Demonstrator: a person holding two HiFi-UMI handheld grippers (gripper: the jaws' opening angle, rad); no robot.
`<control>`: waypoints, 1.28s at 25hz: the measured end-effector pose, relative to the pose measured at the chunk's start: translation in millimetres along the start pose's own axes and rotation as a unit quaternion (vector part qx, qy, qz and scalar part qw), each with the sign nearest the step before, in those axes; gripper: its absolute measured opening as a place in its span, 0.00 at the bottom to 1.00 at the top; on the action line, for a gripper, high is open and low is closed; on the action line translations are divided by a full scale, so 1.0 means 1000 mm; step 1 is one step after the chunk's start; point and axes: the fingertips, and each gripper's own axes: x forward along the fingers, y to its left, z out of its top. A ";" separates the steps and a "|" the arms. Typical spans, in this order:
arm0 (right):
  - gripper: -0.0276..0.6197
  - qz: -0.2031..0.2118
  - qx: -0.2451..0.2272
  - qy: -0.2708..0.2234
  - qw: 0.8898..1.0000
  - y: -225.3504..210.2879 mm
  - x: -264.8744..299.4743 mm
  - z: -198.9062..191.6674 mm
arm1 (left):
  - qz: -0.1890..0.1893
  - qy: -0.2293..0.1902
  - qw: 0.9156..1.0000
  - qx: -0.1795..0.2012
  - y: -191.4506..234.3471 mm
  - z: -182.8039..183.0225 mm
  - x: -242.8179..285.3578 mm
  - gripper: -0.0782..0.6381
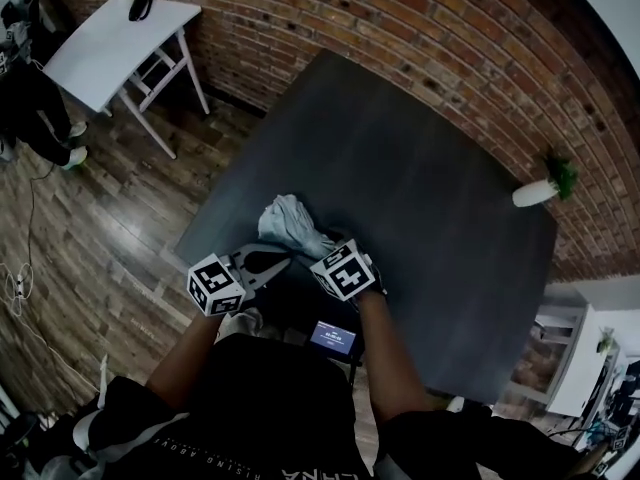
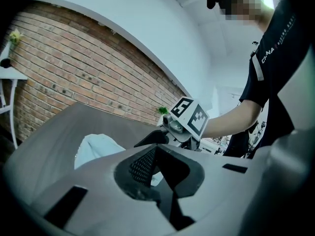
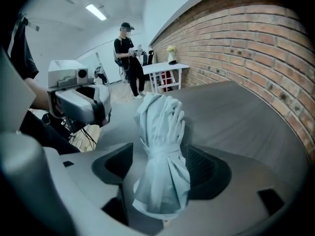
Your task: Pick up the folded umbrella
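Observation:
The folded umbrella (image 1: 290, 222) is a pale blue bundle lying near the front edge of the dark table (image 1: 420, 198). In the right gripper view the umbrella (image 3: 162, 151) runs lengthwise between the jaws, its strap wrapped round its middle. My right gripper (image 3: 160, 157) is open wide around it, with a clear gap on the left side. From the head view my right gripper (image 1: 325, 251) sits just right of the bundle. My left gripper (image 1: 283, 261) hovers in front of the umbrella (image 2: 96, 149), shut and empty. In its own view the left gripper (image 2: 155, 149) points level toward the right one.
A white side table (image 1: 115, 43) stands on the wooden floor at far left. A small potted plant (image 1: 540, 190) sits at the table's right edge by the brick wall (image 1: 400, 28). Another person (image 3: 129, 58) stands far off in the room.

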 end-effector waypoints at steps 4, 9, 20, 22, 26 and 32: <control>0.51 0.010 -0.031 0.037 0.999 -0.003 0.017 -0.007 | 0.026 -0.009 1.000 -0.009 0.001 -0.004 -0.006 0.11; 0.51 0.014 -0.066 0.068 0.995 -0.003 0.038 -0.013 | 0.056 -0.021 0.998 -0.020 0.004 -0.009 -0.014 0.11; 0.51 0.012 -0.109 0.098 0.989 0.001 0.063 -0.018 | 0.099 -0.046 0.993 -0.036 0.007 -0.012 -0.030 0.11; 0.51 0.017 -0.106 0.100 0.989 0.002 0.065 -0.019 | 0.104 -0.048 0.993 -0.036 0.006 -0.011 -0.030 0.11; 0.51 0.034 -0.092 0.106 0.990 0.002 0.066 -0.020 | 0.109 -0.045 0.992 -0.037 0.005 -0.013 -0.031 0.11; 0.51 0.033 -0.089 0.100 0.990 0.002 0.066 -0.019 | 0.105 -0.041 0.993 -0.034 0.004 -0.015 -0.026 0.11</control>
